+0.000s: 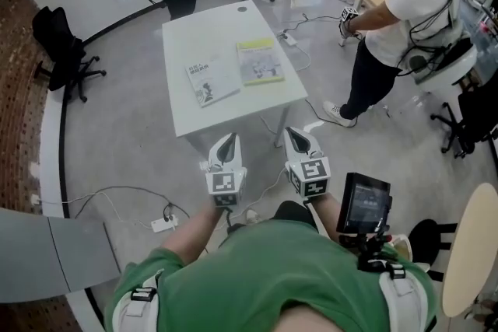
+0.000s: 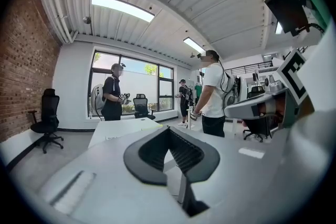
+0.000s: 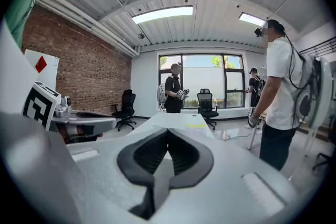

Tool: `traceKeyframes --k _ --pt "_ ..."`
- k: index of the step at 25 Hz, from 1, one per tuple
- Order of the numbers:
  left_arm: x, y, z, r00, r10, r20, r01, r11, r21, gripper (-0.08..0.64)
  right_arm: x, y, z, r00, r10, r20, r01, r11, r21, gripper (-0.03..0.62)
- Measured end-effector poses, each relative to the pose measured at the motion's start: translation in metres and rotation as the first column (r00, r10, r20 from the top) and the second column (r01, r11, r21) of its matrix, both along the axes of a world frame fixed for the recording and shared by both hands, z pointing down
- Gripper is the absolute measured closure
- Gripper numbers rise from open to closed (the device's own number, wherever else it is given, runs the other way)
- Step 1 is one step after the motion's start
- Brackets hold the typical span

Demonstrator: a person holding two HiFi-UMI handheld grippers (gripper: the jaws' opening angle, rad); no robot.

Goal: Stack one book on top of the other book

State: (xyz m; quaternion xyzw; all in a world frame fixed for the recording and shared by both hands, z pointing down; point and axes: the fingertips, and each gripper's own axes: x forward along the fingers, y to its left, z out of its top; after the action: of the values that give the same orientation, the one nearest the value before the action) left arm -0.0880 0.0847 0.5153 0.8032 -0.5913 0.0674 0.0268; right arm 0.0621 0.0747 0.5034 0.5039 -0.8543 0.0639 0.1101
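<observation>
Head view shows your left gripper (image 1: 228,142) and right gripper (image 1: 296,141) both closed on nothing, held short of the near edge of the white table (image 1: 233,114). On it the grey-white book (image 1: 212,79) and the yellow-green book (image 1: 259,61) lie flat, just beside each other. Spread the jaws before you arrive; as both books lie flat, it is probably best to drag one to the table edge so a jaw can slip beneath it, while the free gripper pins the other book.
</observation>
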Motion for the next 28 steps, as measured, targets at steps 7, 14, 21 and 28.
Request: traceKeyframes --k 7,14,21,28 --pt "-0.007 -0.024 0.002 0.999 0.017 -0.044 -0.018 0.999 -0.029 0.554 -0.011 -0.027 0.002 1.000 0.012 -0.011 -0.012 1.000 -0.001 0.589" --pt "-0.015 -0.054 0.001 1.000 -0.016 -0.018 0.015 1.000 -0.027 0.554 -0.015 -0.065 0.004 1.000 0.001 0.005 -0.001 1.000 -0.002 0.589" --pt "-0.015 -0.101 0.015 0.999 -0.048 0.008 0.049 0.998 -0.044 0.554 -0.009 -0.114 0.012 1.000 -0.018 0.025 0.018 1.000 -0.015 0.589" --pt "-0.002 -0.159 0.022 0.996 -0.080 0.049 0.084 0.993 -0.084 0.554 0.007 -0.175 0.019 0.998 -0.052 0.046 0.054 0.998 -0.036 0.589"
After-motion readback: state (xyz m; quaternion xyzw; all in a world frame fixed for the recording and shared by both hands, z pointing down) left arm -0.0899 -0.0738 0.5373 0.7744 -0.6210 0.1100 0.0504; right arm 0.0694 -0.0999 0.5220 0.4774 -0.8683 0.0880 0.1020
